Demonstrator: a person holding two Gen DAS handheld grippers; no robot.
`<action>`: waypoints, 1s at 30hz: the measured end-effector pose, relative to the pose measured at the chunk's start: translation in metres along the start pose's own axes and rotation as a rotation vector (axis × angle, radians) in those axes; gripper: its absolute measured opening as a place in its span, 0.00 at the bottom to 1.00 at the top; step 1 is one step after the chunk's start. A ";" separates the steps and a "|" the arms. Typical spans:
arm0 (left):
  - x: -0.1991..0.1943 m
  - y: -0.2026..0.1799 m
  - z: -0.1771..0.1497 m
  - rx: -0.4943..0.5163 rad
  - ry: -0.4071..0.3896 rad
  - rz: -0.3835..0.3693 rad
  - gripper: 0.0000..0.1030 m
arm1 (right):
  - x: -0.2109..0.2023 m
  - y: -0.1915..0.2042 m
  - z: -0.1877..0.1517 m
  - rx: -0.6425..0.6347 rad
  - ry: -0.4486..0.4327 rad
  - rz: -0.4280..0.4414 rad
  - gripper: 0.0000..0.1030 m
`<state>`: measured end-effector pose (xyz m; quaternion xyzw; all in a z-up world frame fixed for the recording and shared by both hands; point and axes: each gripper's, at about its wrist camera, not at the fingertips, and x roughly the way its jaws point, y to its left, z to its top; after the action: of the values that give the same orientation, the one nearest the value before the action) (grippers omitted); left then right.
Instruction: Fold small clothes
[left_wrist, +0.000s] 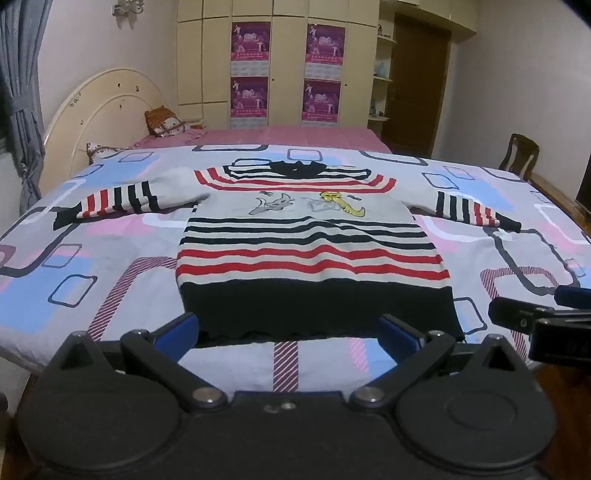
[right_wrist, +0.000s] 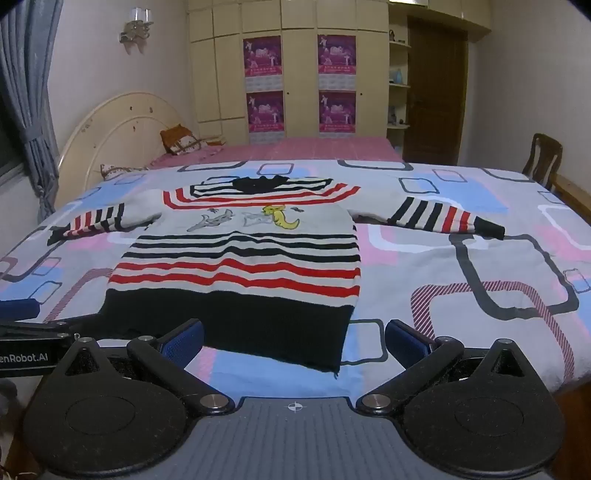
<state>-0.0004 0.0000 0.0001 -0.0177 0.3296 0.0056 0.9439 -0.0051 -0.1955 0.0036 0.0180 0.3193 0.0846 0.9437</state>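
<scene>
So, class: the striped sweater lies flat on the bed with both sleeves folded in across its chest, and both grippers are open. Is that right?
Not quite. The sweater has both sleeves spread outward, as the left wrist view shows. It does lie flat on the bed, and the left gripper and right gripper are open.

Home bedroom: bed, wardrobe.

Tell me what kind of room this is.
Most likely a bedroom: a bed with a curved headboard, a patterned bedspread under the sweater, and a tall wardrobe.
</scene>
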 end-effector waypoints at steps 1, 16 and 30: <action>0.000 0.000 0.000 -0.001 -0.001 -0.001 1.00 | 0.000 0.000 0.000 0.000 0.007 -0.001 1.00; -0.001 -0.001 0.000 0.009 0.011 0.010 1.00 | -0.002 -0.005 0.000 0.008 0.003 -0.004 1.00; -0.002 -0.003 0.000 0.011 0.010 0.013 1.00 | -0.002 -0.007 -0.001 0.011 0.003 -0.003 1.00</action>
<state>-0.0017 -0.0026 0.0014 -0.0105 0.3345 0.0097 0.9423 -0.0064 -0.2024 0.0040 0.0226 0.3212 0.0815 0.9432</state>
